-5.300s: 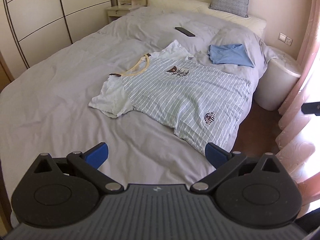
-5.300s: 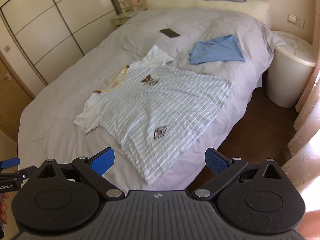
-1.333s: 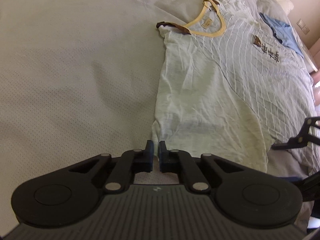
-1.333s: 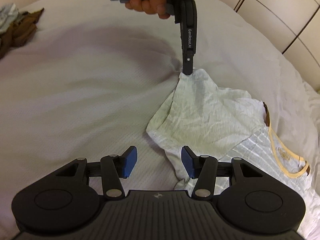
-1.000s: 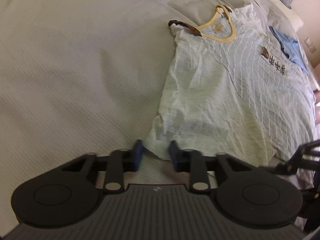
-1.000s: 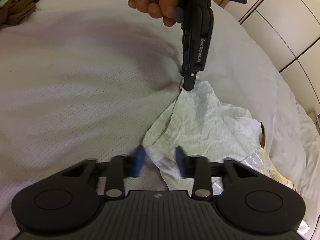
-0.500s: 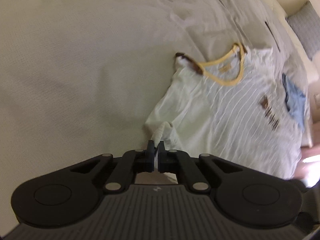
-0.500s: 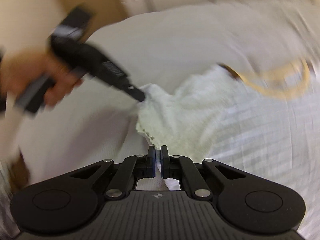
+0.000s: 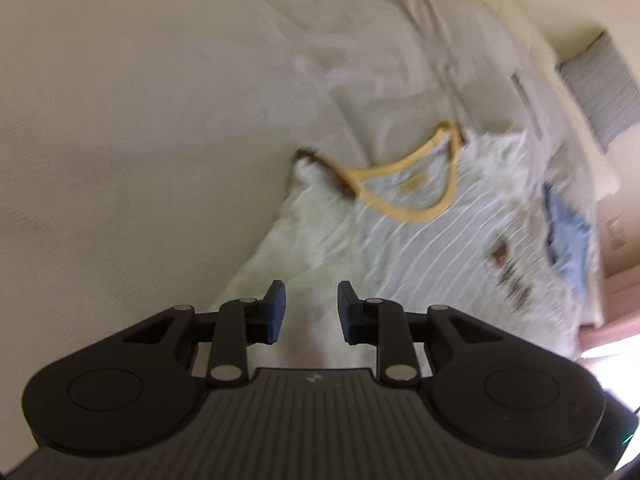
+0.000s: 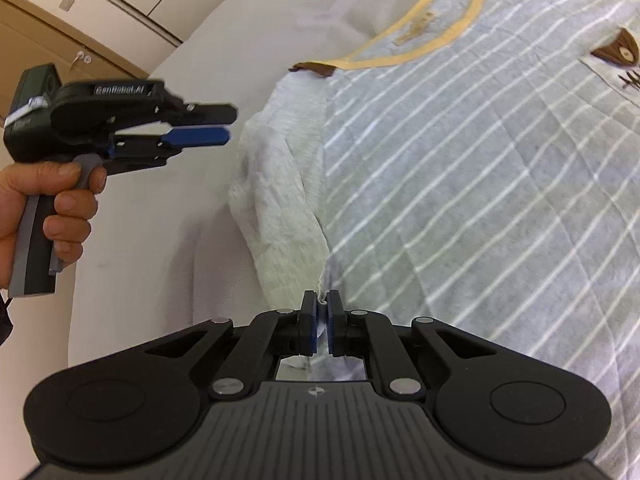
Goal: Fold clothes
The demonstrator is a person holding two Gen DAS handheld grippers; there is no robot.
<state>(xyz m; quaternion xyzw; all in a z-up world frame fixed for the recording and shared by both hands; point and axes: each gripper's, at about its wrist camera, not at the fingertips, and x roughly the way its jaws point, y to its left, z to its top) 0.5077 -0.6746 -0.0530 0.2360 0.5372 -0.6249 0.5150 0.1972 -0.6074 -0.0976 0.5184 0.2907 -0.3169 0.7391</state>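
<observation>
A pale striped T-shirt [image 10: 460,168] with a yellow neckband lies flat on the grey bed; it also shows in the left wrist view [image 9: 400,248]. Its white sleeve [image 10: 280,216] is folded in over the shirt's side. My right gripper [image 10: 319,316] is shut on the sleeve's edge, low over the shirt. My left gripper [image 9: 311,312] is open and empty just above the folded sleeve [image 9: 304,240]. It also shows in the right wrist view [image 10: 224,122], held by a hand, off to the left of the sleeve.
The grey bed cover [image 9: 140,140] spreads to the left. A folded blue garment [image 9: 568,236] lies beyond the shirt at the right. A grey patterned pillow [image 9: 600,80] is at the bed's head. Wardrobe doors [image 10: 100,8] stand behind the bed.
My left gripper has opened and let go of the sleeve, then drawn back. The sleeve now lies folded onto the shirt. My right gripper stays shut on the sleeve edge.
</observation>
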